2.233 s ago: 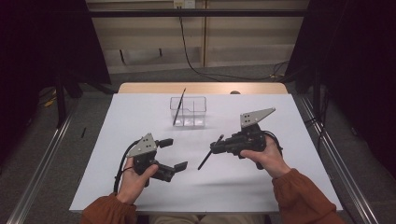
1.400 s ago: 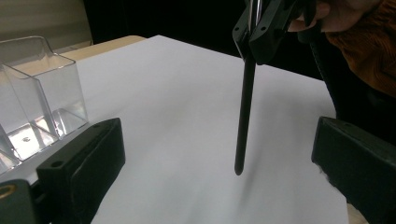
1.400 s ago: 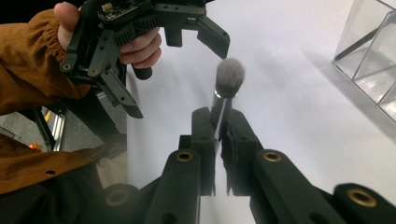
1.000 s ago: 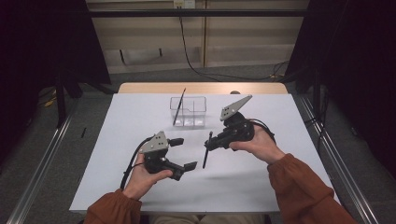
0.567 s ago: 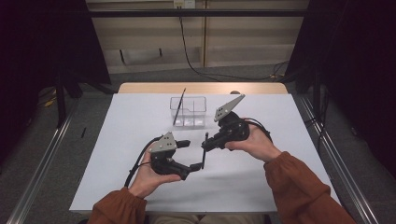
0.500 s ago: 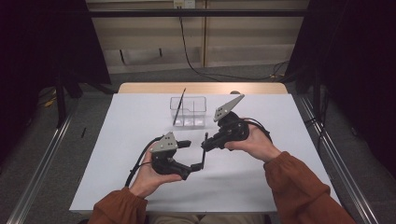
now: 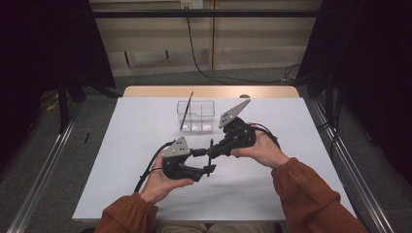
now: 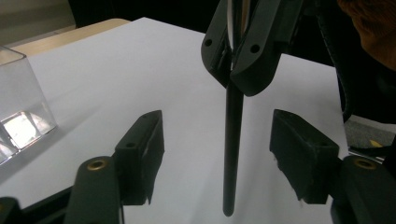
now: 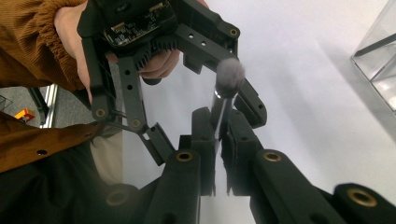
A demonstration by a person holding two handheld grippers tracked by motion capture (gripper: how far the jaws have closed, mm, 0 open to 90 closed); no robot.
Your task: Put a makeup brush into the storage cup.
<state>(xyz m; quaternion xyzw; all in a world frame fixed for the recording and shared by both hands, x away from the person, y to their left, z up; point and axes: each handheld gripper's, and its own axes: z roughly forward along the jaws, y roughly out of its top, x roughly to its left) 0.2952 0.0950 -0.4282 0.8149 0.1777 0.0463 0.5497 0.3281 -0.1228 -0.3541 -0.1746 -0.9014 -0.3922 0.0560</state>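
A thin black makeup brush (image 8: pixel 232 154) is clamped upright by the right gripper (image 7: pixel 212 151), between the half-open, just-closing, not-yet-touching left gripper (image 8: pixel 219 161) jaws at table centre; it could be knocked askew if one pad touches first.

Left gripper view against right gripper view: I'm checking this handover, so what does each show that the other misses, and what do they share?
Left gripper view: the black handle end of the brush hangs between the left gripper's fingers, which have just been closing, gaps on both sides. Right gripper view: the grey bristle tuft, and the hand and orange sleeve holding the left gripper. Both: the right gripper shut on the brush, the clear box, the white table.
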